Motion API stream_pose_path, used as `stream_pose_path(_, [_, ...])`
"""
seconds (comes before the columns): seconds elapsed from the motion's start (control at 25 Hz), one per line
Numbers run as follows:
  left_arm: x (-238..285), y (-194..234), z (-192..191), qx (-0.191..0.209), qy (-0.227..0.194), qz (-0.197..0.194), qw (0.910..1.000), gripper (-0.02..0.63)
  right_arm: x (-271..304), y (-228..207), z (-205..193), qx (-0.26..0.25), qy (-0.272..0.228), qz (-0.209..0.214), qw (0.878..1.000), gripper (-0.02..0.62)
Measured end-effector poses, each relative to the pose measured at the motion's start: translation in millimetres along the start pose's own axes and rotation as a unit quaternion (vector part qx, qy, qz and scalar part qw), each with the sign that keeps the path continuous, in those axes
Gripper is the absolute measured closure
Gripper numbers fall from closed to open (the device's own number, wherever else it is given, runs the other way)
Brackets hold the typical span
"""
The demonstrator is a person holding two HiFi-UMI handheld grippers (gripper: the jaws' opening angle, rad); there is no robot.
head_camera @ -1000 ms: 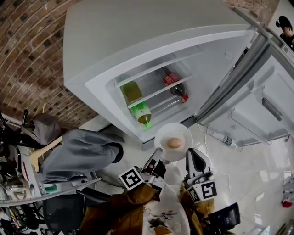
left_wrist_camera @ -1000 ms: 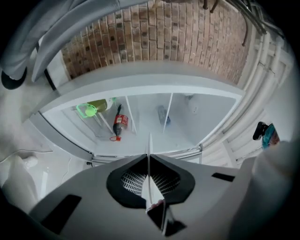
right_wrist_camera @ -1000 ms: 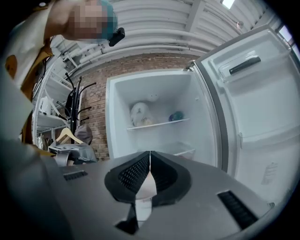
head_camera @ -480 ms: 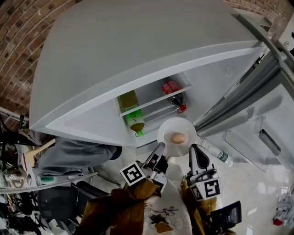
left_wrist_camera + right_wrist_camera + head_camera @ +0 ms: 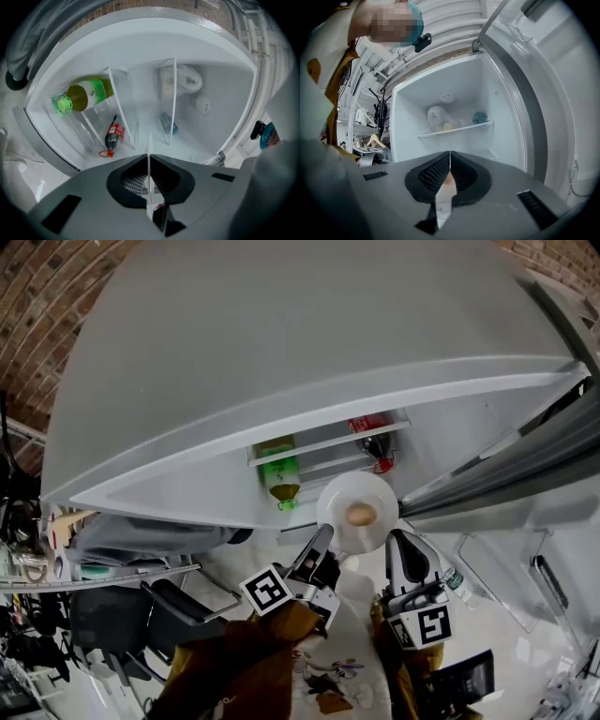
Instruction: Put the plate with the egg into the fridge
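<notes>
While the plate [image 5: 341, 495] was held level in the air at the mouth of the open fridge [image 5: 281, 352], it was gripped from both sides. The left gripper [image 5: 322, 540] was pressed together on the plate's near-left rim; in its own view the rim was seen edge-on as a thin white line pinched between the two pads. The right gripper [image 5: 397, 546] was likewise clamped on the near-right rim, and through the gap behind its jaws the egg [image 5: 360, 515] could be made out. The egg was seen lying near the middle of the plate. The plate was set on no shelf; whether its far rim had crossed the fridge's front edge could not be told. The door [image 5: 525, 474] was swung open to the right. Inside the fridge, a green bottle [image 5: 279, 476] and a dark bottle [image 5: 373, 441] with a red label were seen beyond the plate, apart from each other. Higher in the compartment, a shelf [image 5: 454, 130] was shown in the right gripper view, with a pale bag [image 5: 438, 117] and a small blue thing [image 5: 479, 117] on it.
</notes>
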State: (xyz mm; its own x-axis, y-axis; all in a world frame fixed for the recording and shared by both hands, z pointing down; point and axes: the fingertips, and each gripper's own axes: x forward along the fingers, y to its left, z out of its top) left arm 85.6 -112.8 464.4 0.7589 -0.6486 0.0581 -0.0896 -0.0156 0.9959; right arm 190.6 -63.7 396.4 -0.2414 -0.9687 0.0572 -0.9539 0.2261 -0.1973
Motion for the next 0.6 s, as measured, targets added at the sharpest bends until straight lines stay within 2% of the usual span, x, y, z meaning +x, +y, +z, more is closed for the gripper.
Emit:
stream_pose_path(0.24, [1, -6, 12, 0.002, -0.025, -0.005, 0.9997, 0.586, 14, 1, 5, 0.001, -0.002, 0.024, 1.000, 0.589])
stream_pose_path(0.6, [-10, -24, 40, -0.017, -0.088, -0.021, 0.9957, 0.586, 36, 17, 13, -0.016, 0.012, 0.068, 0.997, 0.589])
